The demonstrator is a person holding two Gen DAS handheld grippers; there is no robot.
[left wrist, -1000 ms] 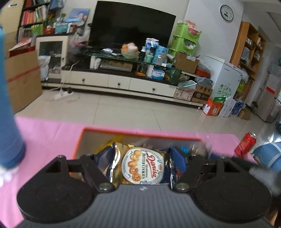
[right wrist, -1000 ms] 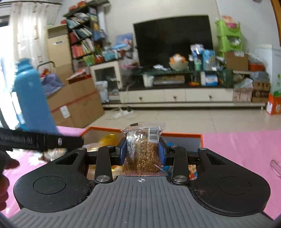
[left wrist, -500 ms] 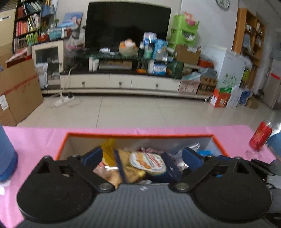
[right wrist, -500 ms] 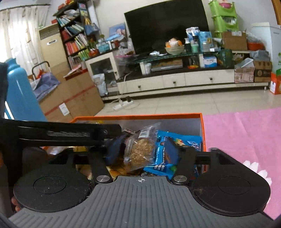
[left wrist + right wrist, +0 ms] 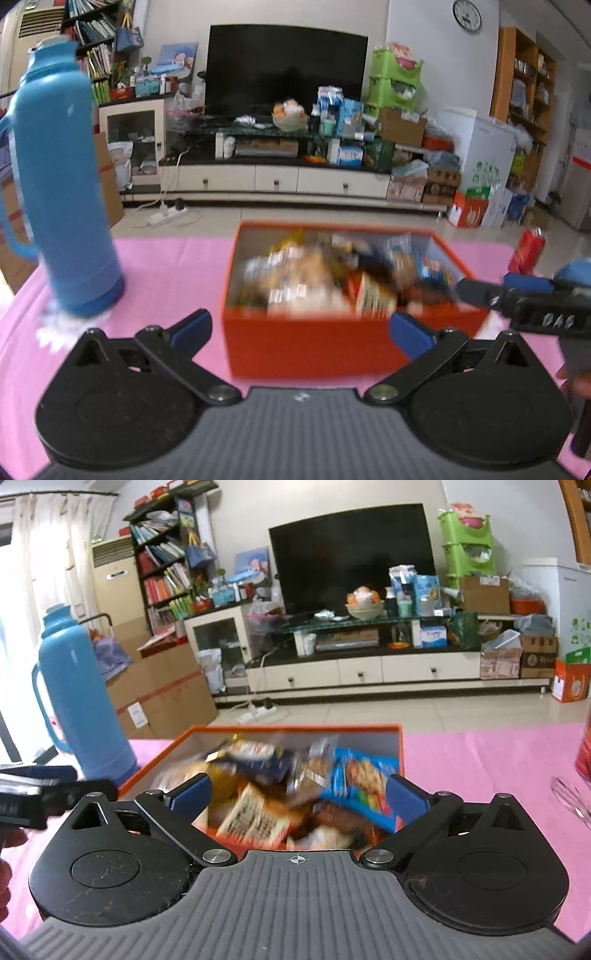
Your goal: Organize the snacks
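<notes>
An orange box (image 5: 303,345) full of snack packets (image 5: 325,280) sits on the pink tablecloth (image 5: 173,258). My left gripper (image 5: 301,328) is open and empty, held back in front of the box's near wall. My right gripper (image 5: 297,794) is open and empty, above the box's near edge, over the packets (image 5: 258,816). The box (image 5: 151,771) fills the middle of the right wrist view. The blue snack bag (image 5: 364,779) lies at the right of the pile. The right gripper's tool also shows in the left wrist view (image 5: 524,299).
A tall blue thermos (image 5: 62,177) stands on the cloth left of the box; it also shows in the right wrist view (image 5: 81,694). A red can (image 5: 526,251) stands at the right. A clear glass (image 5: 572,801) is at the far right. The table's far edge lies just behind the box.
Both grippers opened and let their packets fall into the box: the left dropped the cookie packet, the right the clear grain bag. Both have drawn back from the box.
</notes>
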